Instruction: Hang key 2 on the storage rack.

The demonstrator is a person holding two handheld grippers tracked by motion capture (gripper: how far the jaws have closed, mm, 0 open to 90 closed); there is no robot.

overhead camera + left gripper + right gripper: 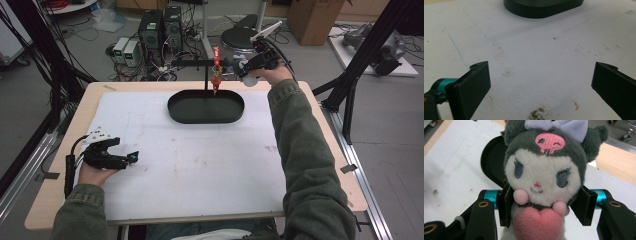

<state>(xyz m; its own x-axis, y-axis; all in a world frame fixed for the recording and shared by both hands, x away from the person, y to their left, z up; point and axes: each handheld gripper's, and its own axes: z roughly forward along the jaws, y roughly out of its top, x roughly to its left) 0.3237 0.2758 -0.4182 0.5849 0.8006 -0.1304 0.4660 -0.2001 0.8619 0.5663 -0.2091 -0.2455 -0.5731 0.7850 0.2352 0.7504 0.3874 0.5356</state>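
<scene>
The right gripper (541, 207) pinched a plush doll (544, 177) at its body, one jaw pressed into each side. In the high view this gripper (245, 70) was held up past the table's far edge, beside a black stand (206, 70) with a red ornament (216, 70) hanging from it, and the doll (242, 66) showed there as a small pale shape. The black oval tray (206, 107) sat just below, near the far edge of the table (45, 200).

The left gripper (131, 159) rested low near the left edge, its jaws spread wide with nothing between them. A broad bare stretch of white mat (200, 165) lay between it and the tray.
</scene>
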